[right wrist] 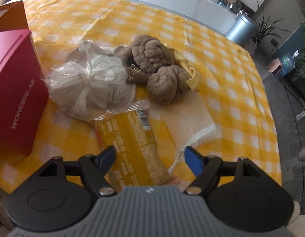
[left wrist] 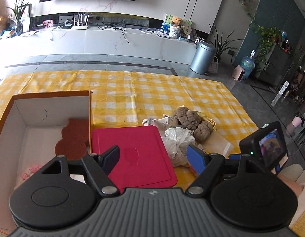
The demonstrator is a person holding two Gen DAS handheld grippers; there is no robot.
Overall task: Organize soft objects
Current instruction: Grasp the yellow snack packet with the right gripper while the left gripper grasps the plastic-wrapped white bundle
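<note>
Right claw [right wrist: 149, 159] hangs spread and empty over the yellow packet [right wrist: 132, 138] at lower centre, left claw [left wrist: 153, 158] likewise spread above the red box [left wrist: 132, 156], so the slick, flat wrapper may slide from the pads or snag the cloth [right wrist: 192, 124] beside it.

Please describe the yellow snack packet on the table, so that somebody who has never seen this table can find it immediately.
Start from the red box standing on the yellow checked tablecloth. Beside it lies a white plastic-wrapped bundle, and the yellow packet lies flat just in front of that bundle, between the open fingers of the right gripper. Unlike its soft neighbours, it is a flat printed wrapper with a barcode.
</note>
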